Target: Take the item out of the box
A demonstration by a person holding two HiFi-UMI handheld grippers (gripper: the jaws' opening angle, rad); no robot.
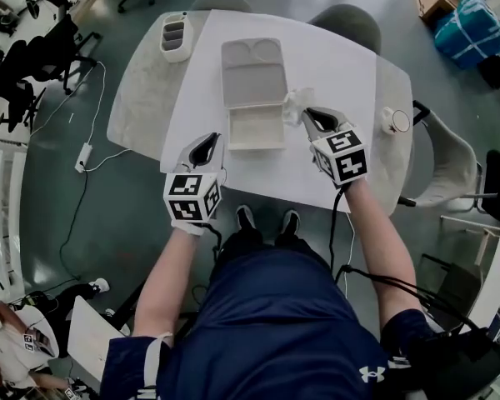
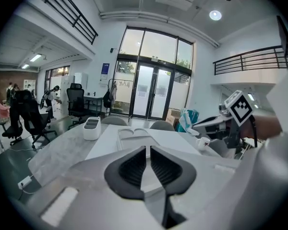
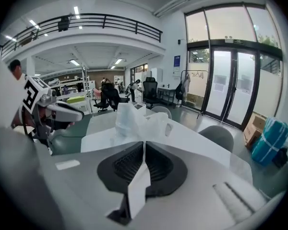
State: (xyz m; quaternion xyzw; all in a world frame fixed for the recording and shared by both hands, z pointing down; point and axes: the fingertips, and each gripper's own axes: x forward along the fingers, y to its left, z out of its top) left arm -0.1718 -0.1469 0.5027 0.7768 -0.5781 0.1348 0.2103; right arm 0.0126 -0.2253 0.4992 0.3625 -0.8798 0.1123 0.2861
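Observation:
An open white box [image 1: 256, 128] lies in the middle of the white table [image 1: 333, 65], its lid [image 1: 252, 72] folded back behind it. In the head view my right gripper [image 1: 311, 118] is at the box's right rim, shut on a crumpled clear plastic bag [image 1: 295, 101] held just above the table. The right gripper view shows that bag [image 3: 134, 119] rising from between the shut jaws of the right gripper [image 3: 144, 150]. My left gripper [image 1: 207, 147] hovers at the box's front left corner. Its jaws are shut with nothing in them in the left gripper view [image 2: 148, 162], with the box [image 2: 133, 133] beyond.
A white compartment holder [image 1: 174, 37] stands at the table's far left corner. A small white cup [image 1: 395, 122] sits near the right edge. Two grey chairs [image 1: 347, 23] are tucked at the far side, and another chair [image 1: 450, 165] stands to the right.

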